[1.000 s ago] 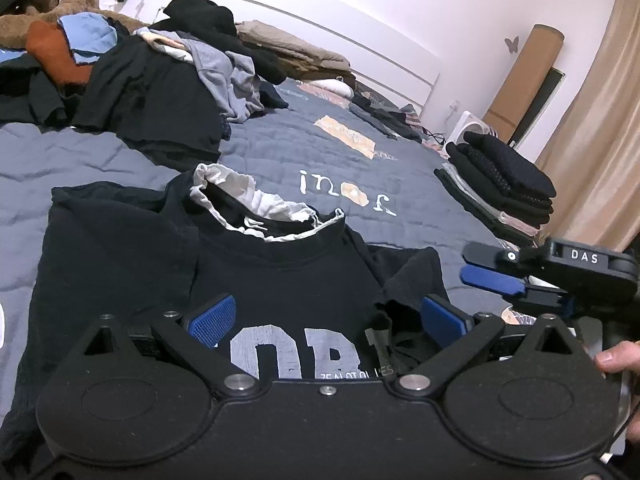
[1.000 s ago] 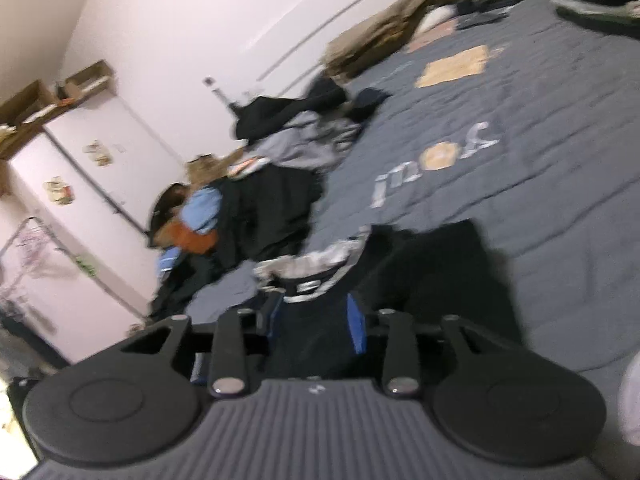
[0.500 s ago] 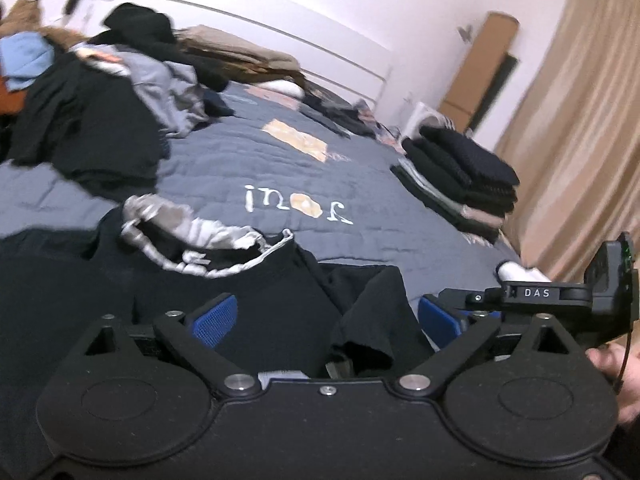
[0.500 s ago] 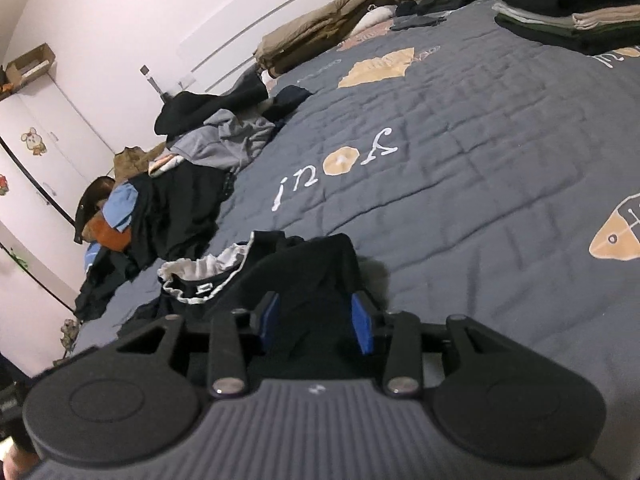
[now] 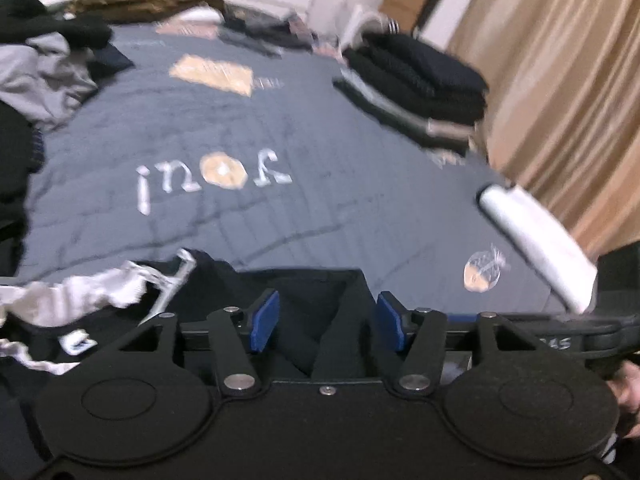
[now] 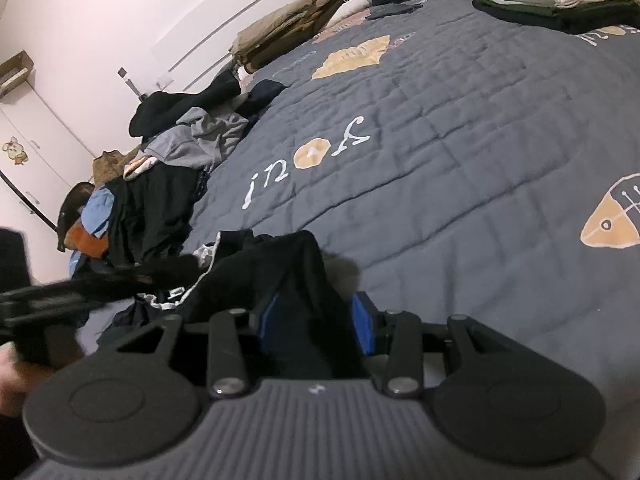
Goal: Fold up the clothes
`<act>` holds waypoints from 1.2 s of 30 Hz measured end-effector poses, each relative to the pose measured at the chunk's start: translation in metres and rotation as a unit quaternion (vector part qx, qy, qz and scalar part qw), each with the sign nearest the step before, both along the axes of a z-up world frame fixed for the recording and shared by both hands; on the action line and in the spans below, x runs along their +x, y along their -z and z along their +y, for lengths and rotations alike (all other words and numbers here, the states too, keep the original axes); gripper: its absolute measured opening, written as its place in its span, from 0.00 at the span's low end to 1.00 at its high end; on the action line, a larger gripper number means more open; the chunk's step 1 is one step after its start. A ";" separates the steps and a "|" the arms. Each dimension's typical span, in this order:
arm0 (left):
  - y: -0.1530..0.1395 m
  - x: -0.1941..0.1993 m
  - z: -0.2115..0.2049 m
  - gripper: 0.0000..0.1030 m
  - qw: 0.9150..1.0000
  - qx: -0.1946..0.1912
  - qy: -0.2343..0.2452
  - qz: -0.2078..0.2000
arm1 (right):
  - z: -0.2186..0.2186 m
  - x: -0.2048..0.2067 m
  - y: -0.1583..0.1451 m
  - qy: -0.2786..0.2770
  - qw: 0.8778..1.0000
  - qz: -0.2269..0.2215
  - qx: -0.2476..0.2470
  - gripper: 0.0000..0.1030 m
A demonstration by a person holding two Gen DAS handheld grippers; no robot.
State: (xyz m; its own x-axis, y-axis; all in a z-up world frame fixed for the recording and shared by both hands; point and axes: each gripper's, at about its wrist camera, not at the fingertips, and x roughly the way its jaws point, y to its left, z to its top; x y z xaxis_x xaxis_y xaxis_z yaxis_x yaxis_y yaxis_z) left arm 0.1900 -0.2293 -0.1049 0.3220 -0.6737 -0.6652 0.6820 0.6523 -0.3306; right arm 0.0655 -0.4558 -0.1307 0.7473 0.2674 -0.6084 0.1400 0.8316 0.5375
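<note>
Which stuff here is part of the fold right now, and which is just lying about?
In the job:
black T-shirt
left gripper
right gripper

Lying about:
folded stack
loose clothes pile
tan bedding
white cloth
grey quilt

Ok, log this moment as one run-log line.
stage: folding black t-shirt | left gripper: open around shirt fabric | right gripper: shut on black t-shirt | surface: grey quilt

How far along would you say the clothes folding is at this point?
Done: a folded stack sits on the bed. In hand: the black T-shirt, its fabric between the right gripper pads. Left: the unfolded heap by the wall.
</note>
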 end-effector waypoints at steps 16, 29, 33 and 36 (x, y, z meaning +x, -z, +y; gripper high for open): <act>0.020 -0.039 0.077 0.07 0.999 0.039 -0.017 0.011 | -0.002 0.000 -0.004 -0.006 1.000 -0.003 0.002 0.40; 0.007 -0.086 0.111 0.51 0.990 -0.034 -0.138 -0.007 | 0.025 0.019 -0.001 -0.051 0.997 -0.032 -0.047 0.44; 0.002 -0.099 0.124 0.53 0.980 -0.093 -0.176 0.006 | 0.041 0.027 -0.012 -0.097 0.991 -0.055 -0.073 0.45; -0.005 -0.099 0.124 0.54 0.979 -0.106 -0.172 -0.002 | 0.052 0.034 -0.011 -0.114 0.987 -0.054 -0.103 0.45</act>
